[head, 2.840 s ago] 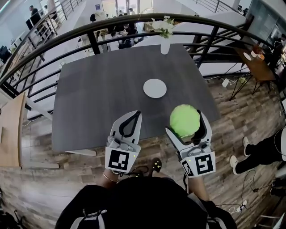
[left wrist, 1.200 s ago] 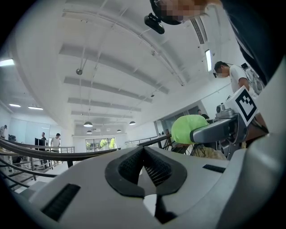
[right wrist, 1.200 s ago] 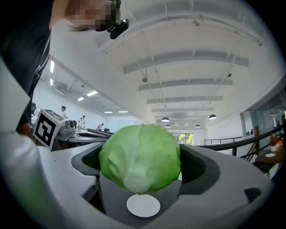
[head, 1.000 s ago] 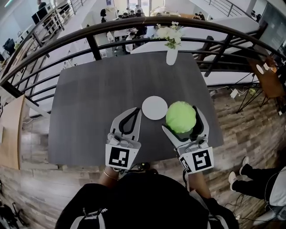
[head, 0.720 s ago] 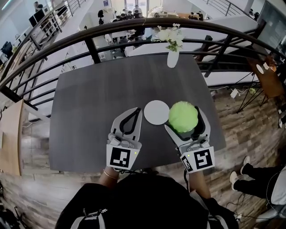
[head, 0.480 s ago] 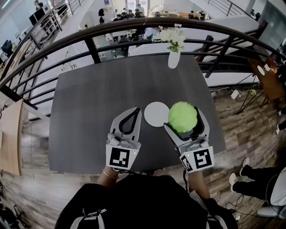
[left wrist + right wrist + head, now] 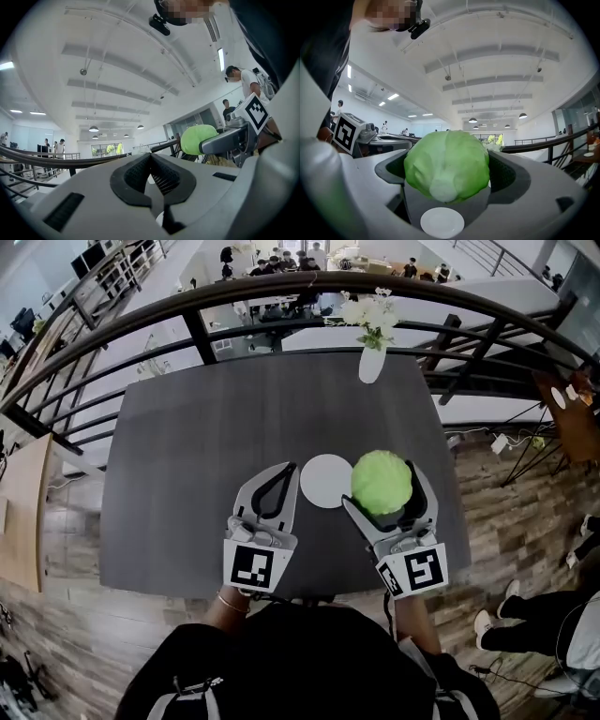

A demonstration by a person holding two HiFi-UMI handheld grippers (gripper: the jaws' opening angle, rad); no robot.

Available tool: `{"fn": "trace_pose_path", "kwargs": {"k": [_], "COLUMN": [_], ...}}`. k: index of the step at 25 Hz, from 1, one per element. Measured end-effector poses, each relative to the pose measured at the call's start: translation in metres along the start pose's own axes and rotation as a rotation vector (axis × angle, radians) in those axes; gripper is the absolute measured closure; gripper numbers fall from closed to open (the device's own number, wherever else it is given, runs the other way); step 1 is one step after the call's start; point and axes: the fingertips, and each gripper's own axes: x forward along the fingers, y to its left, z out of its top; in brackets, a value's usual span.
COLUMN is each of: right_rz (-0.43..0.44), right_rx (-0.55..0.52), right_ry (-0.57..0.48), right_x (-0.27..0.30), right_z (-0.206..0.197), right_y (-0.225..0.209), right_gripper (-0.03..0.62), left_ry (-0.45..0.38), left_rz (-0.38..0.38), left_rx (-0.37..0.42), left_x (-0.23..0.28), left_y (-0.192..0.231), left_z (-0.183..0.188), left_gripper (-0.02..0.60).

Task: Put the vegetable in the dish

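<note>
Cabbage held beside the dish
My right fingers (image 7: 421,501) grasp the cabbage (image 7: 380,480), just right of the dish (image 7: 324,481); left fingers (image 7: 290,505) clenched, empty.

The dish (image 7: 324,480) lies on the table (image 7: 187,456), the cabbage (image 7: 381,482) just right of it.

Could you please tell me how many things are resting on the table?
2: the dish near the front, beside the cabbage held in the right tool, and the vase at the far edge.

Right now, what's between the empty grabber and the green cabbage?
The white dish lies between the left gripper and the cabbage; the head view shows it.
</note>
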Motion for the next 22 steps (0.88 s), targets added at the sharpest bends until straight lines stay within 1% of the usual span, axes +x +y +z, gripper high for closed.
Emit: {"fn": "trace_pose_path", "kwargs": {"k": [5, 9, 13, 18, 22], "right_rz": [0.023, 0.031, 0.03, 0.029, 0.038], "right_rx": [0.003, 0.004, 0.003, 0.013, 0.023], "right_ry": [0.007, 0.016, 0.037, 0.064, 0.078], "right_x": [0.005, 0.012, 0.018, 0.025, 0.033], "right_z": [-0.006, -0.014, -0.031, -0.051, -0.066], "right_y": [-0.003, -0.008, -0.011, -0.012, -0.014], "right_gripper": [0.092, 0.092, 0.092, 0.092, 0.092], "left_ry": [0.018, 0.026, 0.03, 0.049, 0.07], "left_rz": [0.034, 0.049, 0.061, 0.07, 0.071], "left_rx": [-0.044, -0.052, -0.052, -0.073, -0.061], "left_x": [0.005, 0.012, 0.017, 0.019, 0.024], "left_y": [0.004, 0.005, 0.007, 0.01, 0.012], "left_z": [-0.009, -0.014, -0.021, -0.034, -0.044], "left_gripper": [0.581, 0.581, 0.581, 0.581, 0.581]}}
